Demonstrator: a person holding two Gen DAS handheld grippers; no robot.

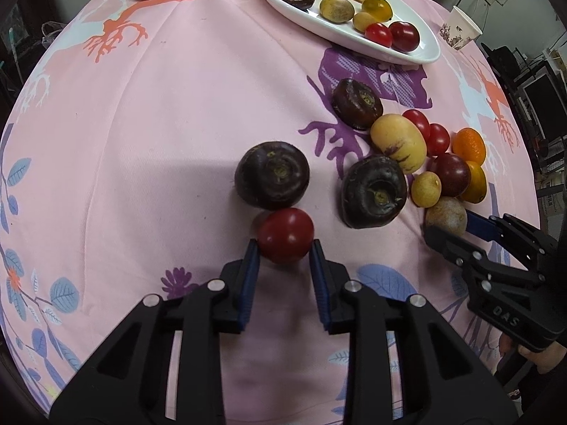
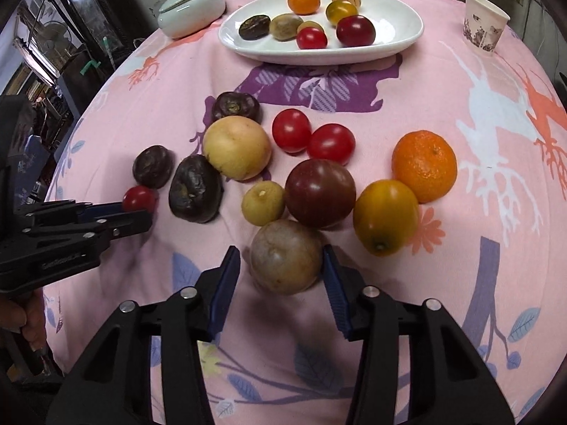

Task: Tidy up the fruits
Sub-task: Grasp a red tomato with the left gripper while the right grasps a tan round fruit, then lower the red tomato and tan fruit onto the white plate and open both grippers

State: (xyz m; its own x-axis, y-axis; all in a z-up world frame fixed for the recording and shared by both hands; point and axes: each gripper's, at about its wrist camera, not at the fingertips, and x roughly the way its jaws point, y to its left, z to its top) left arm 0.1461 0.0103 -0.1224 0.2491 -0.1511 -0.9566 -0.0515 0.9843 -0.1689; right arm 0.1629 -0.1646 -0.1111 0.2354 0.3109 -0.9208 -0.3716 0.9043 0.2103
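Note:
My left gripper (image 1: 283, 244) is shut on a red tomato (image 1: 285, 235) that rests on the pink cloth beside a dark purple fruit (image 1: 272, 175). My right gripper (image 2: 281, 251) straddles a brownish round fruit (image 2: 286, 256). Its right pad touches the skin and a narrow gap shows at the left pad, so it is open. The white oval plate (image 2: 400, 24) at the far side holds several fruits. Loose on the cloth lie an orange mandarin (image 2: 424, 165), a yellow-orange tomato (image 2: 385, 216), a dark red tomato (image 2: 320, 193) and two red tomatoes (image 2: 312, 138).
A paper cup (image 2: 484, 23) stands at the far right and a pale lidded dish (image 2: 191, 10) at the far left. More dark purple fruits (image 2: 195, 189), a large yellow fruit (image 2: 236, 147) and a small yellow one (image 2: 263, 202) crowd the cloth's middle. A hand (image 2: 21, 318) holds the left tool.

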